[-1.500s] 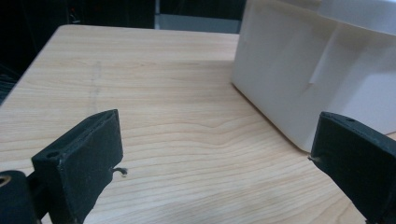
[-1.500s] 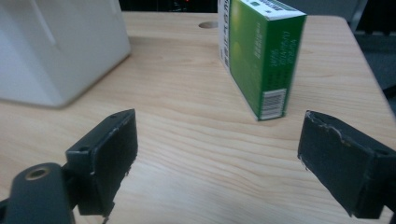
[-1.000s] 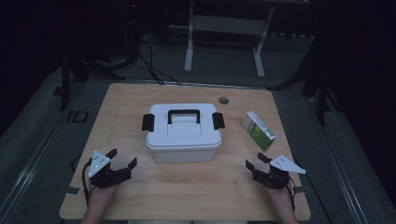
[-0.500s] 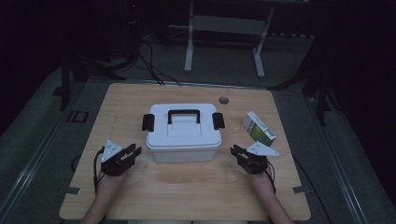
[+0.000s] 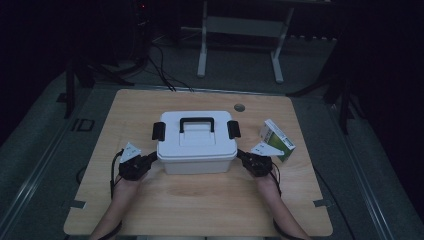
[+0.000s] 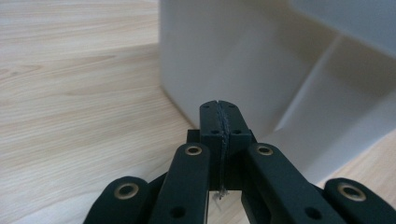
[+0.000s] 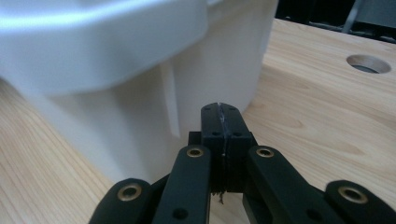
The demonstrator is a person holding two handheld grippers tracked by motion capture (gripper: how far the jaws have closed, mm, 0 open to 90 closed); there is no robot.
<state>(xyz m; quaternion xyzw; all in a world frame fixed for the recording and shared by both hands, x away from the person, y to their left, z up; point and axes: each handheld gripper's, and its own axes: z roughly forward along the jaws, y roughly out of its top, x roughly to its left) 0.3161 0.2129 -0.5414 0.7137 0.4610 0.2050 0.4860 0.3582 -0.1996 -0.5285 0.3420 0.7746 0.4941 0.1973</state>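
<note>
Jaws pressed together on both grippers, nothing pinched between them. Left gripper sits at the left end of the white storage box, tips at or just short of the box wall below the lid rim; contact cannot be told. In the left gripper view the closed tips point at the box's near corner, white wall close ahead, wood grain to the left. Right gripper mirrors it at the box's right end. In the right gripper view the closed tips point at the box wall under the overhanging lid, beside a thin vertical rib.

Box stands upright near the middle of the wooden surface, lid on, black handle lying flat on top, black latches at both ends.

Small green-and-white carton lies on the surface to the right of the box, near the right gripper, apart from the box. Round hole in the surface behind the box; also in the right gripper view. Forearms enter from the near edge. Room around is dark.
</note>
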